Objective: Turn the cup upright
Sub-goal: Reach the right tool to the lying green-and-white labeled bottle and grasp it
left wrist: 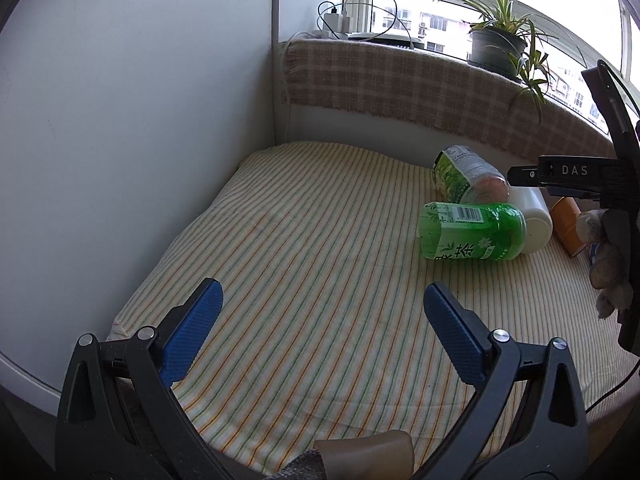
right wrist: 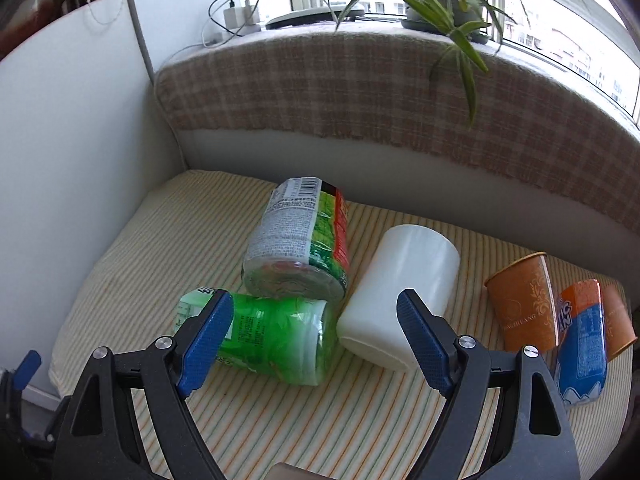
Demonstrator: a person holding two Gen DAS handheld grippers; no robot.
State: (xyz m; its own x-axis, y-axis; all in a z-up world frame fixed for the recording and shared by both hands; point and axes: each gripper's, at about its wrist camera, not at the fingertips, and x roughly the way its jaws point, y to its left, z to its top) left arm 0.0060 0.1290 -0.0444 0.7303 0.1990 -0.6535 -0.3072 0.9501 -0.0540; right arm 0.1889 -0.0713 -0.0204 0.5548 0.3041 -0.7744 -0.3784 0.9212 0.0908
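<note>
Several cups lie on their sides on a striped cloth (right wrist: 360, 416). A bright green cup (right wrist: 276, 340) lies nearest my right gripper (right wrist: 316, 324), which hangs open just above it, and a white cup (right wrist: 404, 296) lies beside it to the right. Behind them rests a green and grey labelled cup (right wrist: 300, 244). Two orange cups (right wrist: 520, 304) and a blue and orange one (right wrist: 584, 340) lie at the right. In the left wrist view my left gripper (left wrist: 320, 320) is open over bare cloth, well short of the green cup (left wrist: 472, 230) and white cup (left wrist: 536, 220).
A white wall panel (left wrist: 132, 120) bounds the left side. A checked blanket (right wrist: 380, 92) covers the ledge behind, with a potted plant (left wrist: 500, 40) and chargers (right wrist: 236, 16) on the windowsill. The right gripper's body (left wrist: 592, 176) and a gloved hand (left wrist: 608, 256) show at the right.
</note>
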